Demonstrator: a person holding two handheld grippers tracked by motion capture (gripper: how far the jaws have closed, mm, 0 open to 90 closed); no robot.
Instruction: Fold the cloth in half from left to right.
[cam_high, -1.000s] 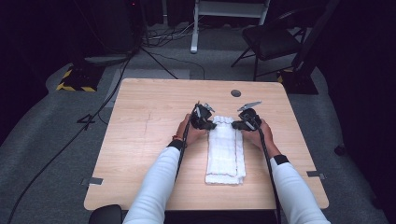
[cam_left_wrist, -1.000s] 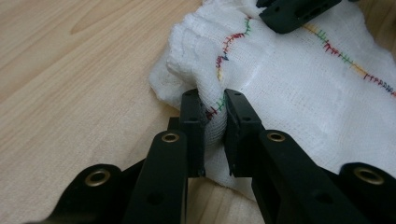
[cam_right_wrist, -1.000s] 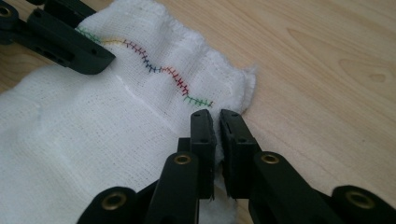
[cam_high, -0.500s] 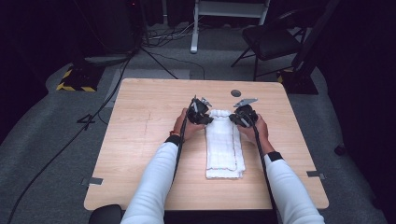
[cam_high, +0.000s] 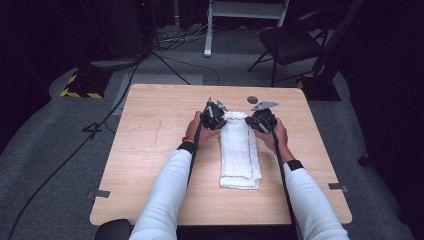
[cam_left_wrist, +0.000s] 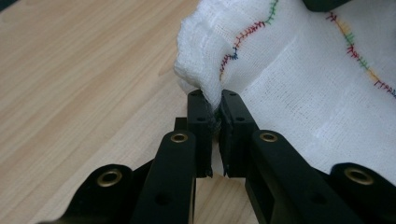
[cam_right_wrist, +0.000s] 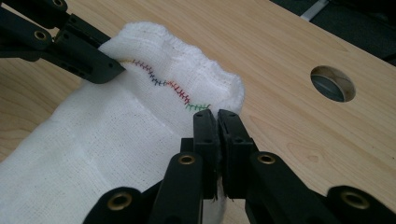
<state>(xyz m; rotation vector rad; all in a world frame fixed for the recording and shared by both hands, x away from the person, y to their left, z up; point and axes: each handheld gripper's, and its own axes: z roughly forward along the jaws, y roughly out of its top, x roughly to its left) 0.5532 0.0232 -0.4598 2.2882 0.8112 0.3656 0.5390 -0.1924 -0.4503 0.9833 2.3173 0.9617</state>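
Dark studio floor, grey carpet and trailing cables lay around the pale wooden desk (cam_high: 150, 150) where I worked. My left tool (cam_left_wrist: 214, 100) was pinched tight on the far left corner of the white cloth (cam_high: 240, 150), its jaws having just closed the last bit with the gauze fabric caught between them. My right tool (cam_right_wrist: 216, 116) was clamped the same way on the cloth's far right corner, beside the coloured stitching (cam_right_wrist: 161, 81). Both corners were raised slightly off the wood. From there the folded cloth ran back as a long strip down the middle of the desk toward its near edge. A round hole (cam_high: 252, 99) sat close to the desk's far edge, beyond my right tool. A black chair (cam_high: 292, 45) stood past the desk.
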